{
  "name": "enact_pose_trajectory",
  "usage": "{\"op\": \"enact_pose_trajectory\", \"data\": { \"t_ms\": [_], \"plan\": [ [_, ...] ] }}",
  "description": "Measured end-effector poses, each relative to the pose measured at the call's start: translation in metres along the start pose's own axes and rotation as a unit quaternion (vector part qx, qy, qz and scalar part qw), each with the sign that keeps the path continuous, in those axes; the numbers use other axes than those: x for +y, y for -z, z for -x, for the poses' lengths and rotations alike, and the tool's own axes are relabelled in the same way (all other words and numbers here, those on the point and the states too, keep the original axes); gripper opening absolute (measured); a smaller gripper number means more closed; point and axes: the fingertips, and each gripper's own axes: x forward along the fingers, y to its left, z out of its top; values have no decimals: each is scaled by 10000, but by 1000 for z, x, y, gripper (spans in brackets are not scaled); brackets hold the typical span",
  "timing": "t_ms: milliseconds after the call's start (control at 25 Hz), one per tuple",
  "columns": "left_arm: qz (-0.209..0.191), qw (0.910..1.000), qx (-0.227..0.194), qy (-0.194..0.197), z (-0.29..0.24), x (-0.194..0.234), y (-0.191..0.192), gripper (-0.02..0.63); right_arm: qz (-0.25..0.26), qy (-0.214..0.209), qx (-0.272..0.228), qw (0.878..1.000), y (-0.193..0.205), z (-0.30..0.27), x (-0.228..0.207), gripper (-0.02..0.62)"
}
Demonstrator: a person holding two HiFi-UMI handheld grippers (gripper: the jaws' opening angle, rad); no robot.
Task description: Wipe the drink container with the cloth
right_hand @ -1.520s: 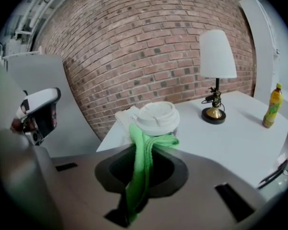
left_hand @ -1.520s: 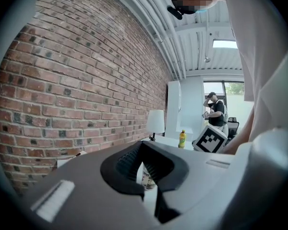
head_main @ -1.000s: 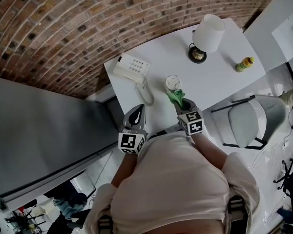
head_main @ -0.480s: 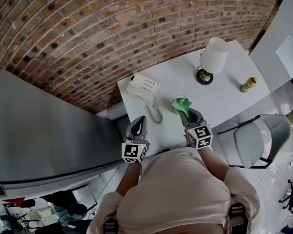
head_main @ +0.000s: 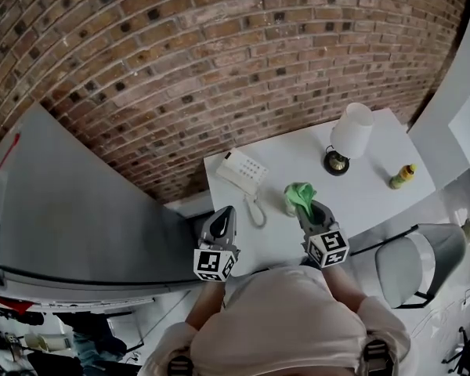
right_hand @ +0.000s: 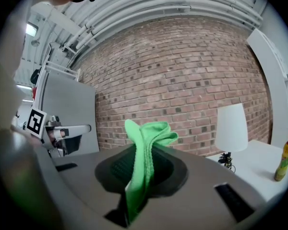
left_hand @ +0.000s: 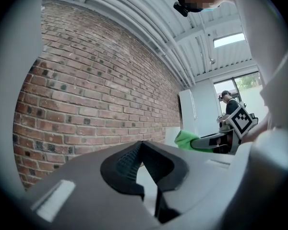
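Head view: right gripper (head_main: 309, 207) clamped on a crumpled green cloth (head_main: 299, 193) near the white desk's (head_main: 364, 188) front edge, between a white corded phone (head_main: 241, 171) and a white-shaded lamp (head_main: 351, 134). A small yellow drink bottle (head_main: 402, 176) stands at the desk's right edge, well apart from the cloth. Left gripper view: left gripper (left_hand: 141, 145) jaws pressed together, nothing in them. Right gripper view: cloth pinched between the jaws, sticking up past the tips.
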Motion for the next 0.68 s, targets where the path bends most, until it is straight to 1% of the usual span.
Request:
{"op": "enact_pose_trajectory", "data": {
  "t_ms": [200, 320, 480, 680],
  "plan": [
    [121, 9998, -131, 78, 3, -10, -11, 9, 151, 4, -97, 9998, -5, 6, 5, 41],
    [54, 9995, -263, 149, 1, -15, -22, 9, 205, -54, -200, 9996, -13, 2, 8, 41],
    [27, 9994, -308, 173, 0, -17, -24, 9, 298, -88, -335, 9990, -25, 2, 13, 41],
    [28, 9994, -302, 156, 6, -17, -24, 9, 708, -88, -362, 9968, -31, 8, 22, 41]
  ]
}}
